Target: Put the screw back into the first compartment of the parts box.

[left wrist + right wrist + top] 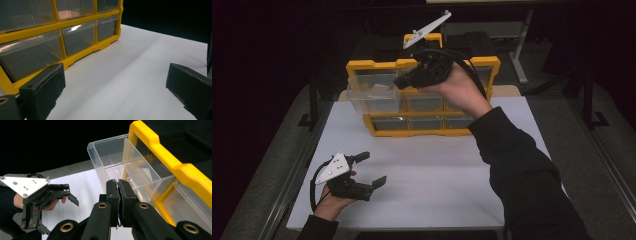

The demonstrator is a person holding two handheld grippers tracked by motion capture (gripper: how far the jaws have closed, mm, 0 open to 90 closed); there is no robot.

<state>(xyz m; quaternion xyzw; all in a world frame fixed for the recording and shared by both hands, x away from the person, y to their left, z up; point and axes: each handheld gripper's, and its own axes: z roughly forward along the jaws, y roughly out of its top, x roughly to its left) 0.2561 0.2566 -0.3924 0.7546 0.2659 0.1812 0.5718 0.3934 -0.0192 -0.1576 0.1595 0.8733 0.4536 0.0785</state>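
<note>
A: Where is the right hand-held gripper (pixel 404 80) now, please?

B: In the high view it is in the upper middle of the frame, in front of the yellow organizer (pixel 422 95); a hand (pixel 459 85) in a dark sleeve (pixel 522 170) carries it, and its grey plate (pixel 427 29) points to the upper right of the frame.

A: And its jaws?

B: Together; in the right gripper view the two black jaws rise from the bottom middle and their pads (pixel 112 192) press one against the other; I see nothing between them.

A: Which thing is nearest to it?

B: The clear drawer (pixel 374 95); in the high view it stands pulled out from the upper left compartment of the organizer, and it hangs past the left edge of the yellow frame; in the right gripper view this drawer (pixel 125 165) is in the upper middle, just behind the tips of the closed jaws; whether they touch its wall I cannot tell.

A: And the left hand-held gripper (pixel 374 170)?

B: In the lower left of the high view, low over the white surface (pixel 437 165), well apart from the organizer; its jaws stand wide apart and hold nothing; in the left gripper view the pads (pixel 45 87) are at the two bottom corners with bare surface (pixel 130 75) between them, and the organizer (pixel 57 27) is in the upper left.
</note>
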